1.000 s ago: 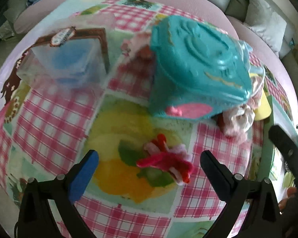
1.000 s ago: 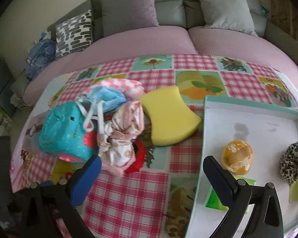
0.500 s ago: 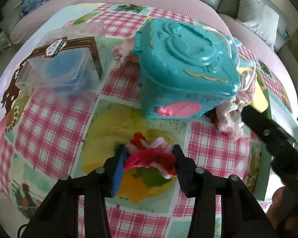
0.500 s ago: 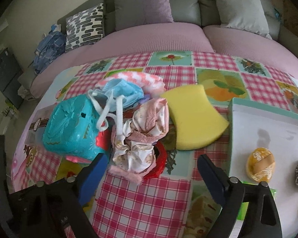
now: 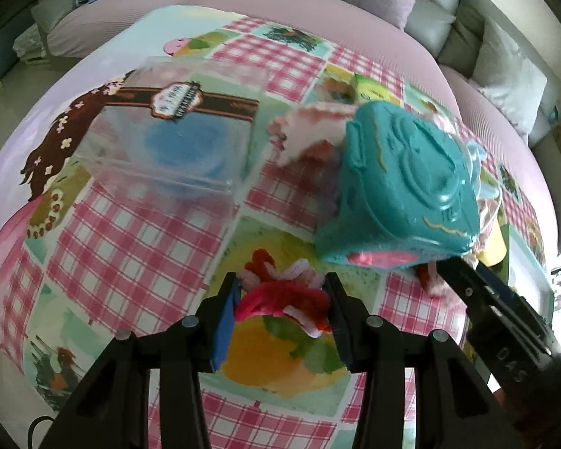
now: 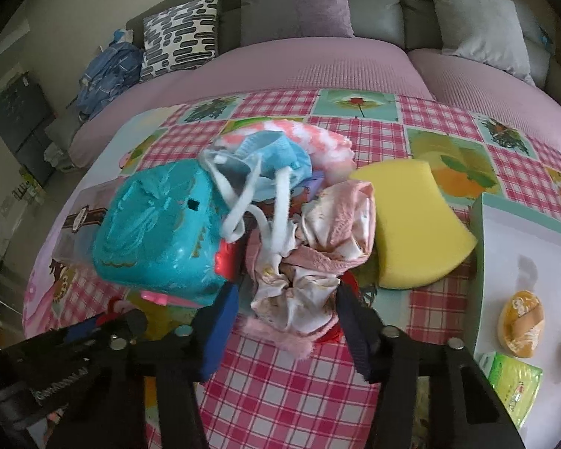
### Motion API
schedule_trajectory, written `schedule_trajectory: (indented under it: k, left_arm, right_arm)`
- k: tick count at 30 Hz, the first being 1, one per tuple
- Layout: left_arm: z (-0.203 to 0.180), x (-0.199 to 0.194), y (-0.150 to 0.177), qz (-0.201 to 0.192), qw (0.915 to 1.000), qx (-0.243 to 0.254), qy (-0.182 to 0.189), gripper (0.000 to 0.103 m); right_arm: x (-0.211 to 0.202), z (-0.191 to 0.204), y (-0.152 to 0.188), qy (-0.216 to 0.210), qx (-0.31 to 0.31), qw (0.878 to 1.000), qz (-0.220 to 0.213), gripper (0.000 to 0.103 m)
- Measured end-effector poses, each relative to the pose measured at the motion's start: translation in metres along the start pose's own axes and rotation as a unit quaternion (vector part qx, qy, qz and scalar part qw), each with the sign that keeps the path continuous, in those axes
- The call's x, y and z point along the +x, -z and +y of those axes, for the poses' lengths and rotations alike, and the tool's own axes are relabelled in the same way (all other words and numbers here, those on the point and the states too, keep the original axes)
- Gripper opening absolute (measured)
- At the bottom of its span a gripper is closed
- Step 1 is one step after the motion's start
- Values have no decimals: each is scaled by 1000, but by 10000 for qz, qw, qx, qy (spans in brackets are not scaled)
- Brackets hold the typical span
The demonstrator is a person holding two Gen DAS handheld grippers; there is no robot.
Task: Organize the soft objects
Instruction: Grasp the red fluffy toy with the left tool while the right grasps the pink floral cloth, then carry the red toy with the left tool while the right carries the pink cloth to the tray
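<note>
Left gripper point(image 5: 282, 301) low over the cloth, pinching the red scrunchie point(image 5: 284, 297); right gripper point(image 6: 286, 308) half-spread around the pink bundle point(image 6: 310, 262), not clamped.

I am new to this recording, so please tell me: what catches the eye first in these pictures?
The teal toy case dominates the checked tablecloth, beside a heap of pink cloth. The left gripper is shut on a red and pink fuzzy bundle, and the right gripper brackets the cloth heap.
</note>
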State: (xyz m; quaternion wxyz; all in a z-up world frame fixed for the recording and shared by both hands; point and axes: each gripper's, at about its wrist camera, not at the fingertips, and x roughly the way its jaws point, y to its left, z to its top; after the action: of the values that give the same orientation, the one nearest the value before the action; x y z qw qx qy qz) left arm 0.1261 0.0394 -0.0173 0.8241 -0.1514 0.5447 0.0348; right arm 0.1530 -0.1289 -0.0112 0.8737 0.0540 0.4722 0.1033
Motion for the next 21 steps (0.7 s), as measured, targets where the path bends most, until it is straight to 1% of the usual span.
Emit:
schedule_trajectory:
  k: [1, 3, 4, 5, 6, 11, 12, 13, 16, 21]
  left_arm:
    - [5, -1, -6, -2, 10000, -14, 9, 47]
    - [6, -2, -7, 2, 10000, -40, 12, 47]
    - [21, 5, -13, 14, 10000, -45, 25, 47]
    - [23, 5, -14, 26, 10000, -52, 30, 47]
    - [25, 5, -14, 32, 10000, -58, 35, 47]
    - [21, 4, -12, 35, 9999, -108, 36, 47]
    - [21, 4, -12, 36, 9999, -108, 35, 47]
    - [21, 3, -11, 36, 9999, -114, 36, 47]
    - [21, 0, -10, 10, 9999, -115, 44, 47]
    - [20, -6, -8, -49, 9999, -117, 29, 47]
  right_arm:
    - [1, 2, 0, 24, -26, 10000, -6, 46]
    - [3, 5, 0, 37, -50, 10000, -6, 44]
    - [4, 6, 0, 38, -67, 10000, 3, 42]
    - [6, 7, 0, 39, -82, 10000, 21, 40]
    - [7, 8, 0, 49, -91, 9999, 41, 37]
    - [16, 10, 3, 116, -162, 9997, 140, 24]
    - [16, 11, 3, 135, -164, 9997, 143, 17]
    - [16, 10, 3, 138, -162, 9997, 139, 15]
    - [14, 8, 4, 157, -125, 9997, 130, 12]
    - [6, 0, 4, 149, 39, 9998, 136, 12]
